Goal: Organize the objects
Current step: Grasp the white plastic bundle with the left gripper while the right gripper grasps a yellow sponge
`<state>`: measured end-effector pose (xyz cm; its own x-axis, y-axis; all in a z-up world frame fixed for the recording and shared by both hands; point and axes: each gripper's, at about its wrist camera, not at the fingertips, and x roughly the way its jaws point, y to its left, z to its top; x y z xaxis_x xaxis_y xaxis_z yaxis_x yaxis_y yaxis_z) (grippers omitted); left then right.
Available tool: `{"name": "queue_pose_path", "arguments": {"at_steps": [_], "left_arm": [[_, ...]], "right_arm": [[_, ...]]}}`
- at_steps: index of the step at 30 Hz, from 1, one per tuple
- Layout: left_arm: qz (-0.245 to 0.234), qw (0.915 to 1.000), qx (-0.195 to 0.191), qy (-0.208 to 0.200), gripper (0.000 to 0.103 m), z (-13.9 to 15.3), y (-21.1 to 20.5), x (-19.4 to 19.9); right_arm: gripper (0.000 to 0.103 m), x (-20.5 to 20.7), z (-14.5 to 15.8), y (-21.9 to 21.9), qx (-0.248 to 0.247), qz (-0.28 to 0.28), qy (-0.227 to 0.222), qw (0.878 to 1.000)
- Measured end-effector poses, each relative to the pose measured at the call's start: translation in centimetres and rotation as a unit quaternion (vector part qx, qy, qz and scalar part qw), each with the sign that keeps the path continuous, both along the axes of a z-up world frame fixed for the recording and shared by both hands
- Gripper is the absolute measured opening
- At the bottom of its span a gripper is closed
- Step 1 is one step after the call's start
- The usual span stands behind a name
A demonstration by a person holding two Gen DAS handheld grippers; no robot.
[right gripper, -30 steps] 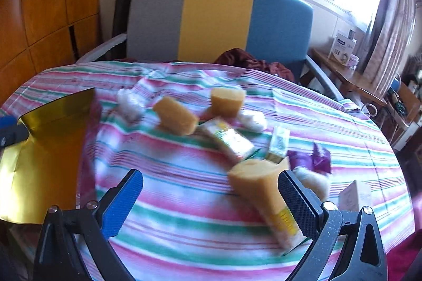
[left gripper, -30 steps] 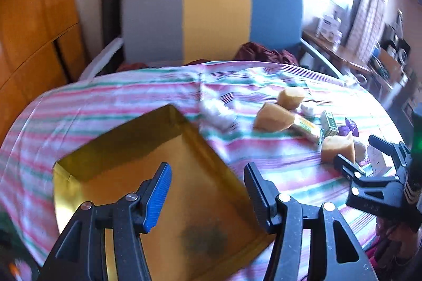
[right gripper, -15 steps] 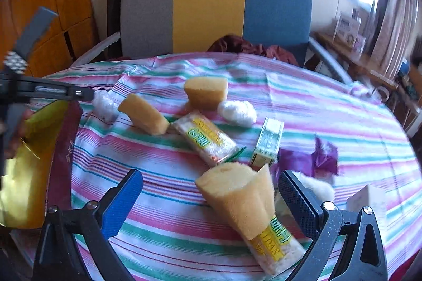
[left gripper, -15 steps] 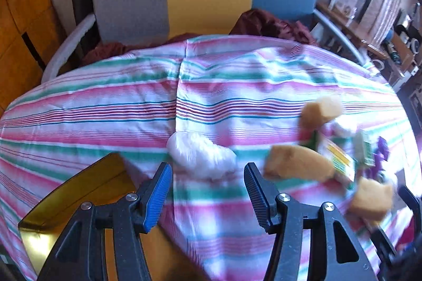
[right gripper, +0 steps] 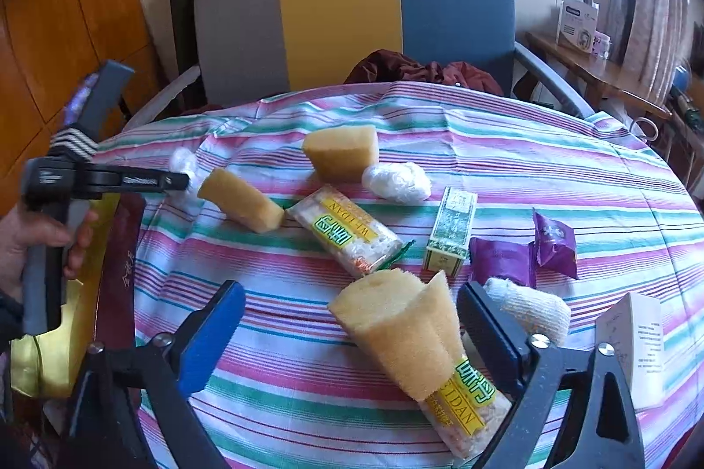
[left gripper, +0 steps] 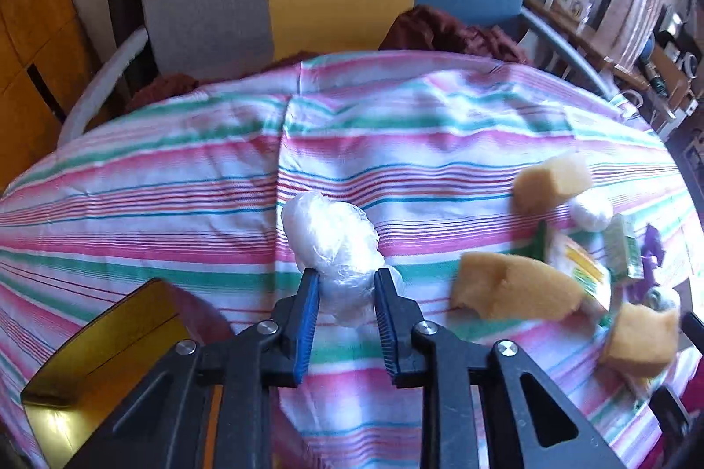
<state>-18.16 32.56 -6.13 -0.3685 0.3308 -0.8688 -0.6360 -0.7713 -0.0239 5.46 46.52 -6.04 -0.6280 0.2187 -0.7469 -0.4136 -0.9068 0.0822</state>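
My left gripper (left gripper: pixel 345 293) is shut on a white plastic-wrapped bundle (left gripper: pixel 334 244) lying on the striped tablecloth (left gripper: pixel 185 178); its pads squeeze the bundle's near end. The right wrist view shows that gripper (right gripper: pixel 176 181) at the far left, with the bundle (right gripper: pixel 182 161) at its tip. My right gripper (right gripper: pixel 347 319) is open and its jaws are closing. Between them lies a folded yellow sponge (right gripper: pixel 396 324) resting on a yellow-labelled snack packet (right gripper: pixel 466 403). The right finger is close to the sponge and the left finger stands well apart from it.
A gold box (left gripper: pixel 101 341) lies at the table's near left edge. Two more sponges (right gripper: pixel 240 200) (right gripper: pixel 341 152), a second snack packet (right gripper: pixel 347 236), a white bundle (right gripper: pixel 396 182), a green carton (right gripper: pixel 451 231), purple sachets (right gripper: pixel 504 262), a white roll (right gripper: pixel 532 308) and a white box (right gripper: pixel 636 341) are scattered. A chair (right gripper: pixel 343 16) stands behind.
My left gripper moved from above the gold box to the white bundle and shut on it. My right gripper came closer to the folded sponge, and its jaws narrowed slightly.
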Motion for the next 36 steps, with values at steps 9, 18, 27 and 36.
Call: {"name": "queue_pose_path", "arguments": {"at_steps": [9,18,27,36], "left_arm": [[-0.007,0.9965,0.082,0.013,0.024,4.9,-6.1,4.9],[0.045,0.9919,0.118,0.012,0.024,6.5,-15.4,8.3],[0.154,0.9837,0.092,0.003,0.024,3.2,-24.7,7.4],[0.197,0.9789,0.054,0.008,0.024,0.7,-28.0,3.9]], "right_arm": [[0.090,-3.3,0.9,-2.9,0.021,0.069,-0.012,0.997],[0.088,-13.7,-1.4,-5.5,0.083,0.146,-0.069,0.983],[0.035,-12.6,-2.5,-5.9,0.052,0.140,-0.082,0.985],[0.035,-5.1,-1.6,-8.1,-0.008,0.136,-0.056,0.989]]}}
